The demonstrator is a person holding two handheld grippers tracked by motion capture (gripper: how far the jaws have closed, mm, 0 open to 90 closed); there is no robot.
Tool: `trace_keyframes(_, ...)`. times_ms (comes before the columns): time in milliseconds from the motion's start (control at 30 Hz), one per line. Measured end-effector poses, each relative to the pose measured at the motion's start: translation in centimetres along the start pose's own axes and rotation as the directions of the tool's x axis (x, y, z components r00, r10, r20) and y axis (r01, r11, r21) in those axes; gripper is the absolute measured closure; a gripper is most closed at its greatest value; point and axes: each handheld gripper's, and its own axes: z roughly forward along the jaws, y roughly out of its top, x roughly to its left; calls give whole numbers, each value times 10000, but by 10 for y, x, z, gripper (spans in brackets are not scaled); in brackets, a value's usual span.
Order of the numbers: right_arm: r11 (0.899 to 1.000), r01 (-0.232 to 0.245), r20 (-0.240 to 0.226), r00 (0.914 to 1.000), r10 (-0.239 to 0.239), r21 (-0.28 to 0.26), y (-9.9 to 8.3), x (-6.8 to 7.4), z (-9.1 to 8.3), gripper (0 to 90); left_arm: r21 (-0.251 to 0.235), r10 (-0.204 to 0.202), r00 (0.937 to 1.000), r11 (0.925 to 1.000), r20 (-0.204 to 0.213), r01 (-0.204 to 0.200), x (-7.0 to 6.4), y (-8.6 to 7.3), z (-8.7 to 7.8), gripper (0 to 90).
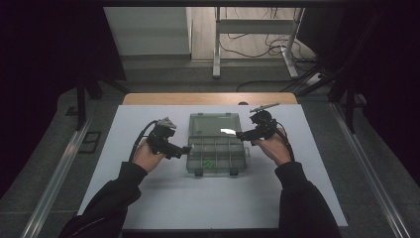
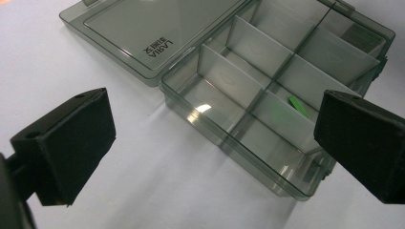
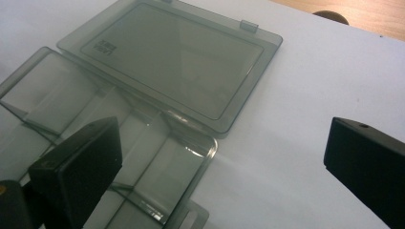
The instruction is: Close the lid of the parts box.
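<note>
We hold left gripper [image 1: 186, 148] and right gripper [image 1: 239, 134] at either side of compartment box [image 1: 216, 153], mid-table, jaws wide, empty. Lid [image 1: 214, 124] already flat open. Green piece [image 2: 298, 106] in one compartment. We judge closing not yet begun.

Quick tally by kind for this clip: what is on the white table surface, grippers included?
Grippers: 2, left gripper and right gripper, both open
Clear compartment box with its lid laid open: 1
Green pieces in the box: at least 1, exact number unclear
Total: 4 at least
</note>
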Motion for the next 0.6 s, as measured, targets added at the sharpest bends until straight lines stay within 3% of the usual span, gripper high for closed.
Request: trace_keyframes(600, 9983, -153, 171, 9997, 144, 558, 17, -11, 24, 0, 219, 104, 9999, 9997, 20, -104, 10, 7, 16, 0)
